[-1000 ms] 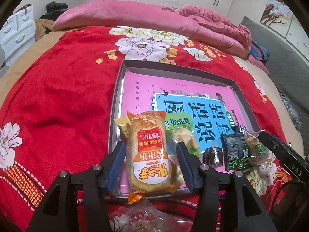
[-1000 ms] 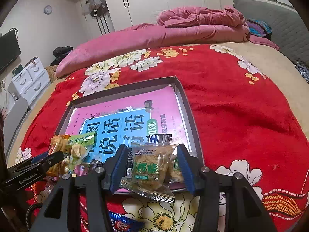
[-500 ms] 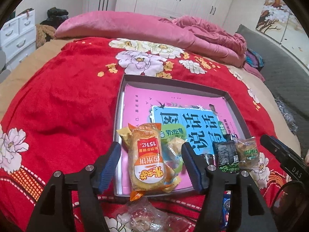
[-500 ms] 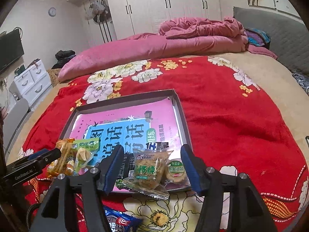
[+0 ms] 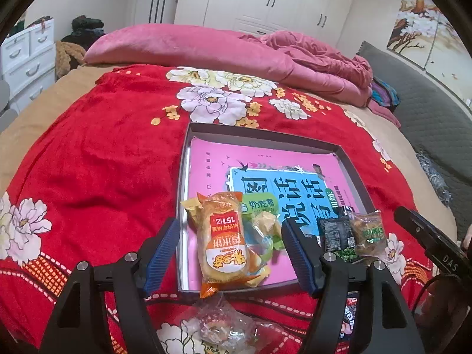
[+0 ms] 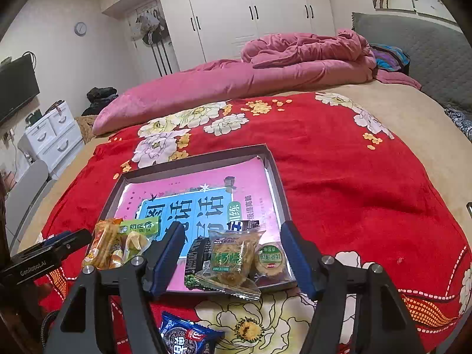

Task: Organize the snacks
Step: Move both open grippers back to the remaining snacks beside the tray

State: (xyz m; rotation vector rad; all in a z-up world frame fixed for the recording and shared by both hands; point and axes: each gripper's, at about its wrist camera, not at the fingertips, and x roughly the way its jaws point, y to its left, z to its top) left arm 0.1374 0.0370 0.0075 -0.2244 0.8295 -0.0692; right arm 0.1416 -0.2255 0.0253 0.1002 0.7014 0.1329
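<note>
Left tongs [image 5: 230, 253]: spreading wide, pads clear of the orange rice-cracker pack [image 5: 225, 243] between them. Pack lying in the tray [image 5: 184, 177] at its near-left corner, tail over the near rim; could slide out onto the bed if nudged. Right tongs [image 6: 230, 261]: also spreading, nothing pinched; shredded-snack packet [image 6: 231, 258] overhanging the tray's near rim, likely to tip out. Blue cookie pack [image 6: 185, 336] on the blanket, easily snagged or overlooked.
</note>
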